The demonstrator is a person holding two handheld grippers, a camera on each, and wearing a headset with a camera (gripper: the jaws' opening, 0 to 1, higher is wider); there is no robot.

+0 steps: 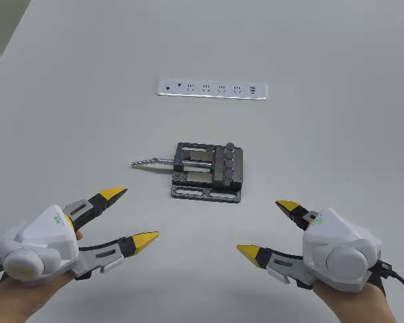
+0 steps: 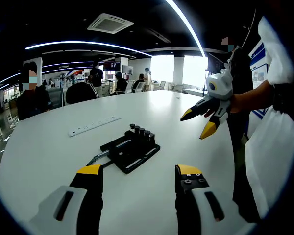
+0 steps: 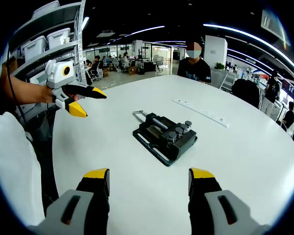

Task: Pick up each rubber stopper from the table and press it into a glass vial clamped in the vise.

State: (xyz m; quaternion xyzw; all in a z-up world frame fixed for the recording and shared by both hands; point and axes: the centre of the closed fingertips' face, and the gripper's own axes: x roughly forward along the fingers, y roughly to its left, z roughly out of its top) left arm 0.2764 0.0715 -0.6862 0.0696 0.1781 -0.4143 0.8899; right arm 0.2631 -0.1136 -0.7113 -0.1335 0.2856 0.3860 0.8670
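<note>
Rubber stoppers (image 1: 229,159), four grey round caps, are seen in a straight row, held in the vise (image 1: 192,178) toward its right end in the head view; what sits beneath them is too small to be made out. The black vise is set flat on the white table (image 1: 337,148), and its screw handle (image 1: 151,162) is pointed out to the left. A white power strip (image 1: 211,89) is laid on the table beyond the vise, well apart from it. The left gripper (image 1: 130,217) is held in a hand at the lower left, its yellow-tipped jaws spread wide with nothing between them and angled toward the vise. The right gripper (image 1: 267,227) is held likewise at the lower right, jaws parted and empty, tips turned inward. Both are kept well apart from the vise and from each other. In the left gripper view the vise and its row of stoppers are seen ahead, between that gripper's own two tips, and the right gripper is seen at the right, raised above the table with its jaws apart. In the right gripper view the vise is seen ahead, and the left gripper is seen at the upper left, also spread. People are seen around an open office behind the table.
</note>
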